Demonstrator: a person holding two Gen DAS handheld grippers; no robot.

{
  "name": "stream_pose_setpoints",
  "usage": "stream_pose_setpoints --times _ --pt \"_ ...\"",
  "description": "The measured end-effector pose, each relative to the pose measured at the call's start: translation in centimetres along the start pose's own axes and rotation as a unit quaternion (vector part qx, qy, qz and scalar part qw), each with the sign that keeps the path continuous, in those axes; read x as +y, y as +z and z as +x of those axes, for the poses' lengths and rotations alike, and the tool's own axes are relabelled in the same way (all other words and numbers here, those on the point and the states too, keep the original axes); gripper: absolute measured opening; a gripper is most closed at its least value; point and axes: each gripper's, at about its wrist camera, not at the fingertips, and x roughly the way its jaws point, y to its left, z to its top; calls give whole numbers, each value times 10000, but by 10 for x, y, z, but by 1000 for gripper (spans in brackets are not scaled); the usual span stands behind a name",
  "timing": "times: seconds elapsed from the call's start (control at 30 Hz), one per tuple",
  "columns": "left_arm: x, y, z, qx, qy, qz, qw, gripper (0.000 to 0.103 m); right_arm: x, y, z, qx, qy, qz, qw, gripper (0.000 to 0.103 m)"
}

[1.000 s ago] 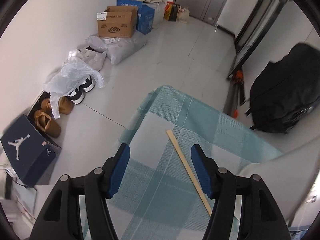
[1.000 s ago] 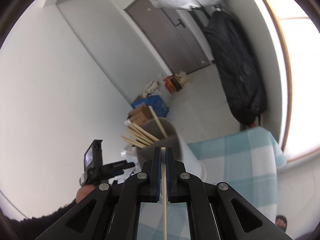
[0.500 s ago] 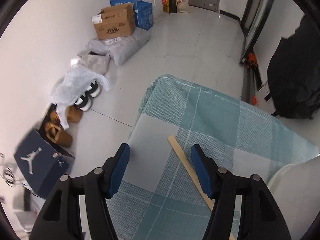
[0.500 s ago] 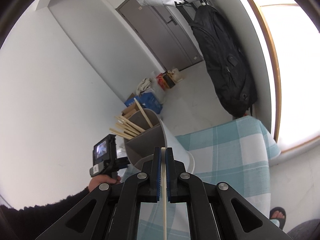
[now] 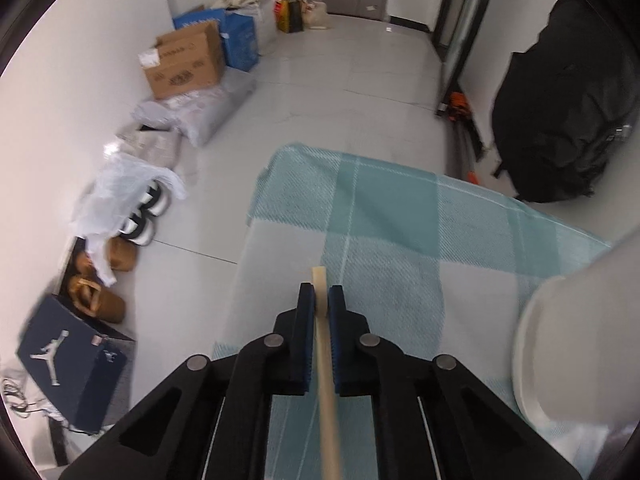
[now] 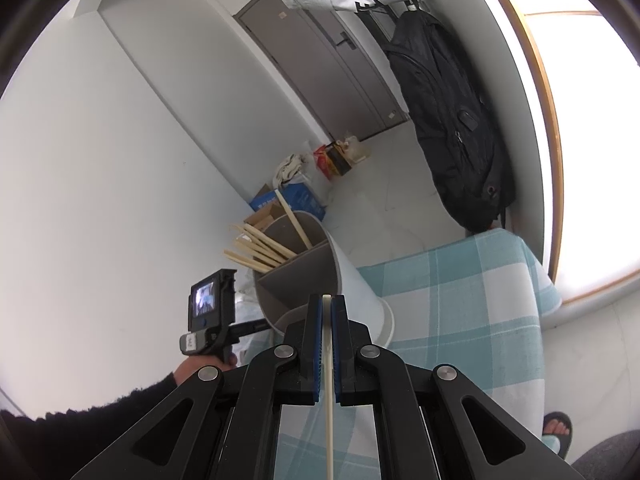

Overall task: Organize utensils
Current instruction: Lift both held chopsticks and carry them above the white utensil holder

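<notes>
My left gripper (image 5: 320,292) points down at the teal checked tablecloth (image 5: 392,220) and is shut on a wooden chopstick (image 5: 326,360), whose tip sticks out just past the blue pads. The white utensil holder (image 5: 580,340) bulks at the right edge of that view. My right gripper (image 6: 327,300) is shut on a pale chopstick (image 6: 329,400) and stands just in front of the tilted, divided white holder (image 6: 352,276). Several wooden chopsticks (image 6: 260,248) lean out of the holder's far compartment. Left of the holder, a hand (image 6: 192,368) grips the left tool's handle with its small screen (image 6: 202,300).
Along the wall to the left lie a navy shoe box (image 5: 68,360), shoes under a plastic bag (image 5: 124,192) and cardboard boxes (image 5: 184,60). A black backpack (image 6: 452,120) hangs at the right. A sandalled foot (image 6: 556,432) shows beside the table's near right corner.
The left gripper's jaws have closed on the wooden chopstick that lay on the cloth between them, and its view has rolled a little. The right gripper still grips its chopstick.
</notes>
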Motion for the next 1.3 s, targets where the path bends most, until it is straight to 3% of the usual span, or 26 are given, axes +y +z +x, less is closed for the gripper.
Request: stream_pose_setpoints --times 0.27,0.5,0.77,1.0,1.3 --pt "5 -16 -16 16 -782 -131 9968 2 10 -6 4 13 99 -5 9999 4" --pt "5 -23 -57 -568 -1228 -478 9897 2 18 -10 1 2 171 -57 9998 4" --pt "-8 -35 -117 -1494 -1804 -579 9705 2 34 3 3 -110 269 -339 9990 4" --pt "-20 -44 -159 -1927 -2247 -423 9542 2 55 23 10 -242 407 -596 9971 4" --pt "-42 -28 -207 -2405 -2577 -248 9355 2 82 70 21 -613 548 -902 9925 4"
